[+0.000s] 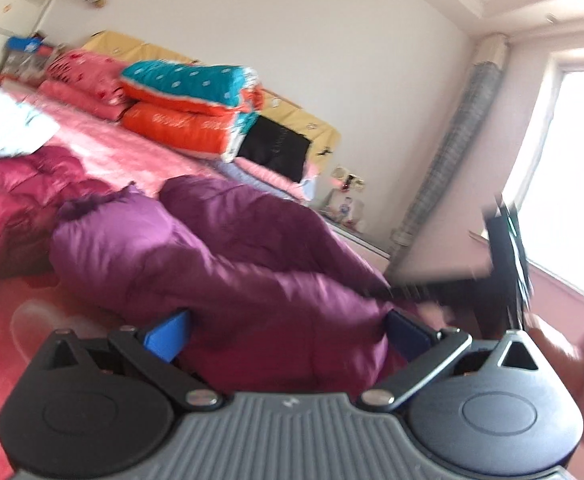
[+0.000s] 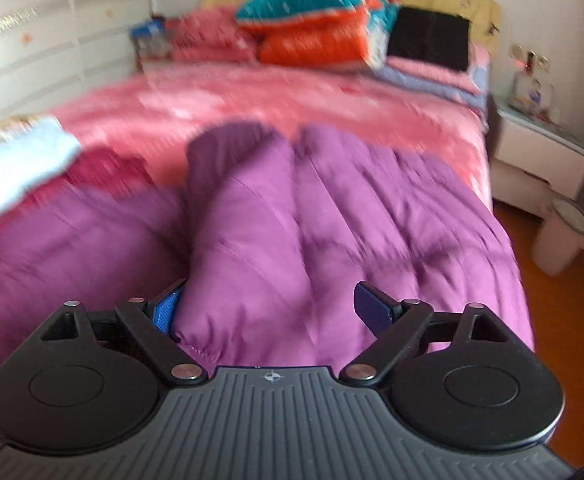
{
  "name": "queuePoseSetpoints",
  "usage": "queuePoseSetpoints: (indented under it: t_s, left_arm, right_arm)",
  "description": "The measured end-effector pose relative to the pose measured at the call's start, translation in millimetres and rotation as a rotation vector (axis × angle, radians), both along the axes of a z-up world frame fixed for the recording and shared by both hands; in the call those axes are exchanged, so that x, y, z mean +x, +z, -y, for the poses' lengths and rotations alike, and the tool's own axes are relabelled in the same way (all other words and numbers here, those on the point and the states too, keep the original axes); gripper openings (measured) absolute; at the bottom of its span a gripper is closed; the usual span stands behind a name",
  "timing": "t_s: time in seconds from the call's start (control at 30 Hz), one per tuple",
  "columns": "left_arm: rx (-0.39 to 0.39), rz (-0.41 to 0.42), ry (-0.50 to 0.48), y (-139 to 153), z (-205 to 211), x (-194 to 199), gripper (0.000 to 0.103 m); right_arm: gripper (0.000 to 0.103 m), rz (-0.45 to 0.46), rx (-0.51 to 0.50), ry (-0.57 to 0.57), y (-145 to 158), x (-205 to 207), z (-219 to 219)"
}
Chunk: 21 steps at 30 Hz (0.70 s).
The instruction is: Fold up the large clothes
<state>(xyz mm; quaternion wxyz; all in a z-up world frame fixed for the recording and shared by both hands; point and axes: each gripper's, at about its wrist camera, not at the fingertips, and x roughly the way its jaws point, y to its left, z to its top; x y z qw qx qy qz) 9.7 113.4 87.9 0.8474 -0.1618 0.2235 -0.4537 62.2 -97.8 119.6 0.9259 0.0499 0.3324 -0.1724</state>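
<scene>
A puffy purple jacket [image 2: 332,216] lies across the pink bed, its two sleeves folded side by side over the body. My right gripper [image 2: 268,308] stands open low over it. A sleeve cuff [image 2: 200,344] lies between its jaws and touches the left blue pad [image 2: 166,312]; the right pad is clear of it. In the left wrist view the purple jacket [image 1: 220,264] bulges between the wide-set jaws of my left gripper [image 1: 288,334], which is open. A blurred black gripper body [image 1: 508,256] and a hand [image 1: 564,360] show at the right.
A crimson jacket [image 1: 16,208] and a pale blue cloth [image 1: 4,124] lie left of the purple one. Folded quilts [image 1: 196,100] and a black bag [image 1: 272,148] are stacked at the headboard. A white nightstand [image 2: 540,160] and a bin [image 2: 560,236] stand right of the bed.
</scene>
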Motion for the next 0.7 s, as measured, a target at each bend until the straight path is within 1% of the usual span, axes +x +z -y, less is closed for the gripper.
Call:
queuePoseSetpoints:
  t_s: [0.07, 0.1, 0.2, 0.27, 0.33, 0.4, 0.43, 0.5, 0.53, 0.6, 0.63, 0.7]
  left_arm:
    - [-0.003, -0.041, 0.029, -3, -1, 6, 0.102]
    - [0.002, -0.065, 0.048, -5, -1, 9, 0.102]
    - [0.024, -0.141, 0.106, -14, 2, 19, 0.102]
    - [0.046, -0.189, 0.140, -18, 7, 26, 0.102]
    - [0.113, -0.249, 0.184, -27, 16, 30, 0.102]
    - [0.185, -0.315, 0.221, -38, 21, 36, 0.102]
    - [0.200, -0.346, 0.233, -42, 24, 38, 0.102]
    - [0.195, -0.380, 0.251, -47, 26, 41, 0.099]
    - [0.190, -0.393, 0.259, -49, 27, 42, 0.097]
    - [0.189, -0.411, 0.274, -54, 30, 44, 0.082]
    - [0.197, -0.419, 0.284, -56, 31, 46, 0.078]
    - [0.200, -0.419, 0.296, -58, 32, 47, 0.062]
  right_arm:
    - [0.103, -0.052, 0.011, -0.047, -19, -14, 5]
    - [0.103, -0.075, 0.032, -0.065, -29, -24, 9]
    - [0.103, -0.120, 0.116, -0.075, -55, -51, 11]
    - [0.103, -0.132, 0.129, -0.062, -63, -64, 5]
    - [0.103, -0.136, 0.127, -0.047, -65, -75, -2]
    - [0.103, -0.141, 0.120, -0.017, -59, -79, -14]
    - [0.103, -0.149, 0.103, 0.004, -58, -82, -20]
    - [0.103, -0.143, 0.053, 0.032, -49, -90, -34]
    - [0.103, -0.123, 0.036, 0.039, -45, -91, -41]
    - [0.103, -0.066, 0.017, 0.051, -29, -90, -49]
    - [0.103, -0.032, 0.006, 0.059, -17, -89, -55]
    - [0.103, 0.045, -0.017, 0.086, 3, -83, -64]
